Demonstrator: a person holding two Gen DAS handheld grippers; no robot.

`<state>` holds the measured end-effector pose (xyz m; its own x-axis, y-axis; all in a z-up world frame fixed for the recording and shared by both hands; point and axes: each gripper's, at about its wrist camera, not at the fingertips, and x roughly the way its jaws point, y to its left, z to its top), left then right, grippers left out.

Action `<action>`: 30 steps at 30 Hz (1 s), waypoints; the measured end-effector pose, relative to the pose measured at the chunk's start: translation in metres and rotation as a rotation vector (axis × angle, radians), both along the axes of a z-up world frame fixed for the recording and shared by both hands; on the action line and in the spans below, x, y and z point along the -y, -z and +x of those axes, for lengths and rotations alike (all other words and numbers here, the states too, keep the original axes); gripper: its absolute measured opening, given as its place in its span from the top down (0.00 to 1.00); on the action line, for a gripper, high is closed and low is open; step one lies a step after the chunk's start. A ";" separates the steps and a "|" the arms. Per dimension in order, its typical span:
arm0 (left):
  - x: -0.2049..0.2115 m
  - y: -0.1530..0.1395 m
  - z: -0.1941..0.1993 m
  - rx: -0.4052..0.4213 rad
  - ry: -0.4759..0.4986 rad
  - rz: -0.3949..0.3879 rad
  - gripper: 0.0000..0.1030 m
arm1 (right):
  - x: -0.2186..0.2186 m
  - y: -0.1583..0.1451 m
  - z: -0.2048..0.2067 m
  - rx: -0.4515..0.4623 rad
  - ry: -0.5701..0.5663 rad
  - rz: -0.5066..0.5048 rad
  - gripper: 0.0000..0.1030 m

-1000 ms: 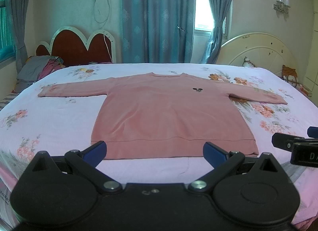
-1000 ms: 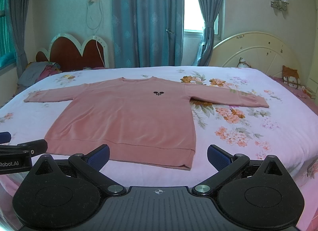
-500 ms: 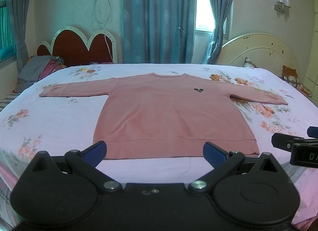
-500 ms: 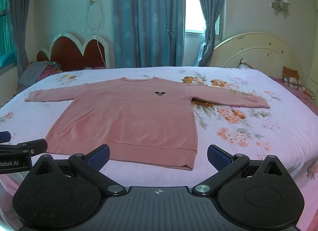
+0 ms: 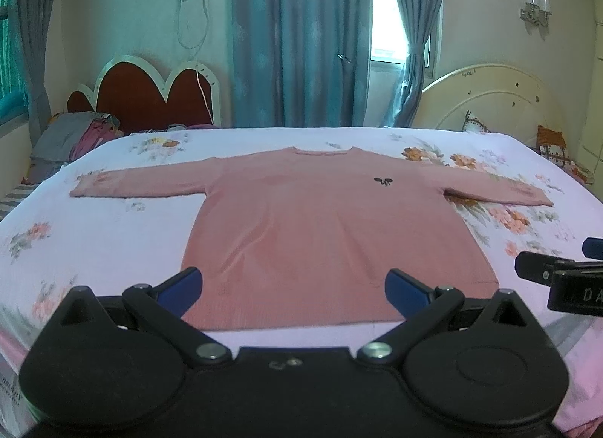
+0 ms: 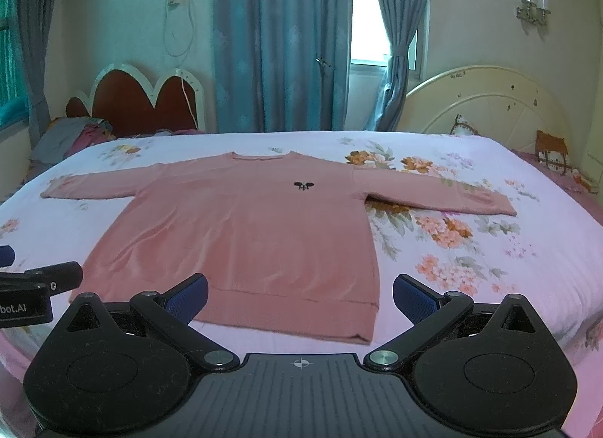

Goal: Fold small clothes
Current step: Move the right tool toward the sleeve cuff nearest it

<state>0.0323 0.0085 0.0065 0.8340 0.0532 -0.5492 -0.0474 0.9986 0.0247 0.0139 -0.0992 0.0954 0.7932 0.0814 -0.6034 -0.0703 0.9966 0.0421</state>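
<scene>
Both grippers have edged nearer the pink sweater [image 5: 331, 227]; jaws wide, floral bedsheet [image 6: 490, 249] around.

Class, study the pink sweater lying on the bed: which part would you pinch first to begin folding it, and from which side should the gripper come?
Probably a sleeve cuff. The pink sweater lies flat, front up, sleeves spread sideways. The right gripper, open, could approach the right cuff from the outer side, low along the bedsheet, pinching its free edge and carrying it across the body.
</scene>
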 end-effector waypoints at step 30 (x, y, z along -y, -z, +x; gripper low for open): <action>-0.040 0.013 0.184 -0.010 0.111 -0.126 0.00 | 0.001 0.006 0.161 0.035 0.224 -0.054 0.00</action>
<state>0.2168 0.0487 -0.0063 0.8251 -0.1091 -0.5543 0.0631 0.9928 -0.1014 0.1751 -0.0998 0.0898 0.8081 -0.1307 -0.5743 0.1522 0.9883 -0.0107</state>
